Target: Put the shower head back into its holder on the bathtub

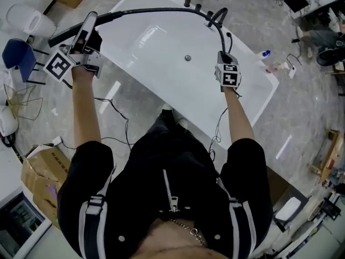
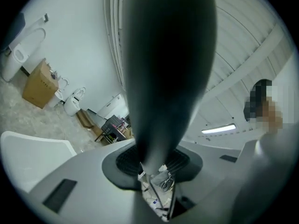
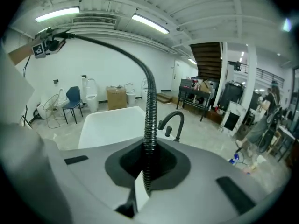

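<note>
The step in hand is carrying the shower head [image 1: 81,30] back toward the bathtub [image 1: 156,58]; it is not yet in its holder. The shower head is held in the air just outside the bathtub's left end, above the floor, well apart from the fittings on the bathtub's far rim.

The left gripper [image 1: 83,43] is closed on the shower head's dark handle. In the left gripper view the handle [image 2: 163,55] fills the gap between the jaws and rises straight out of them, so it lies along the left gripper [image 2: 154,167], with the pads pressed on both sides.

The hose [image 1: 161,9] runs from the shower head across the far rim of the bathtub to the faucet [image 1: 215,18], bends there and drops to the right gripper [image 1: 223,55], which hangs over the bathtub's right part. In the right gripper view the jaws are squeezed together on the ribbed hose [image 3: 150,111], which stands up between them in front of the faucet [image 3: 172,122].

The holder itself cannot be picked out; it is probably among the 2 knobs [image 1: 192,4] and the faucet on the far rim. The next move likely calls for swinging the shower head over to that rim while the right gripper feeds the hose slack, then lining the handle up with the holder before lowering it in.
</note>
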Tool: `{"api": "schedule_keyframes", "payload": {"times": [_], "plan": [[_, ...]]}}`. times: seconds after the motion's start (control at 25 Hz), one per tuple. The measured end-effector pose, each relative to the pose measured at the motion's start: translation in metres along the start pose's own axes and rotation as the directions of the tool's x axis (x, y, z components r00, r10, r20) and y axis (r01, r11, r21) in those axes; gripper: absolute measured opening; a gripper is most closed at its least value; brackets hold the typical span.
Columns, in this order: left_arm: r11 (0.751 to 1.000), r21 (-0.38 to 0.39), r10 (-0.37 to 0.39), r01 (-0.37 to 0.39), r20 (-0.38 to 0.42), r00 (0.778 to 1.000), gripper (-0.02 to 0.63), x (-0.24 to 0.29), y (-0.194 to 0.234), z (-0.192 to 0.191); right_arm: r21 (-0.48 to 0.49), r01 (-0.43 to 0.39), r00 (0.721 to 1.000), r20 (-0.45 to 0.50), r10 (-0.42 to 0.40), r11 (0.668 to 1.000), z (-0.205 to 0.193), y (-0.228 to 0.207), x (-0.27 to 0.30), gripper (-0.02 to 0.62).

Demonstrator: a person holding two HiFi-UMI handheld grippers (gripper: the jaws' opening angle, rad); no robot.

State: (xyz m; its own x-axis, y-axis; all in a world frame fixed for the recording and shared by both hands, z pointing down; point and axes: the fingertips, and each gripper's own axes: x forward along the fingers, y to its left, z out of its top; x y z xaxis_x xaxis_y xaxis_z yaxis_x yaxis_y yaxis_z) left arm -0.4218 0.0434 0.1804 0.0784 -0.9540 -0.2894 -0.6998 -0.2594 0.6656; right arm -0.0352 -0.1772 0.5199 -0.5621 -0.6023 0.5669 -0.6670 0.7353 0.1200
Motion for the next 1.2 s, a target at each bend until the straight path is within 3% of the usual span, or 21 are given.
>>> {"api": "schedule_keyframes", "payload": {"times": [0.24,0.44,0.72,0.88,1.2], "plan": [[0.997,0.064,0.055,-0.047,-0.13,0.99,0.141,0.044,0.032,-0.041,-0.059,0.023,0.999,0.024,-0.022,0.998,0.023,-0.021,-0.031,0.009],[0.983,0.182,0.025,0.025,-0.267,0.963,0.141,0.091,0.037,-0.078,-0.087,0.069,0.996,0.054,-0.065,0.994,0.044,-0.042,-0.054,0.009],[0.941,0.313,0.018,0.127,-0.422,0.906,0.141,0.135,0.046,-0.122,-0.176,0.123,0.991,0.078,-0.11,0.977,0.078,-0.05,-0.077,0.009],[0.911,0.362,0.016,0.199,-0.512,0.859,0.141,0.16,0.046,-0.161,-0.206,0.144,0.988,0.092,-0.128,0.968,0.099,-0.071,-0.089,0.009],[0.862,0.39,-0.01,0.324,-0.626,0.78,0.141,0.186,0.037,-0.213,-0.267,0.207,0.973,0.153,-0.171,0.941,0.161,-0.101,-0.1,0.009]]}}
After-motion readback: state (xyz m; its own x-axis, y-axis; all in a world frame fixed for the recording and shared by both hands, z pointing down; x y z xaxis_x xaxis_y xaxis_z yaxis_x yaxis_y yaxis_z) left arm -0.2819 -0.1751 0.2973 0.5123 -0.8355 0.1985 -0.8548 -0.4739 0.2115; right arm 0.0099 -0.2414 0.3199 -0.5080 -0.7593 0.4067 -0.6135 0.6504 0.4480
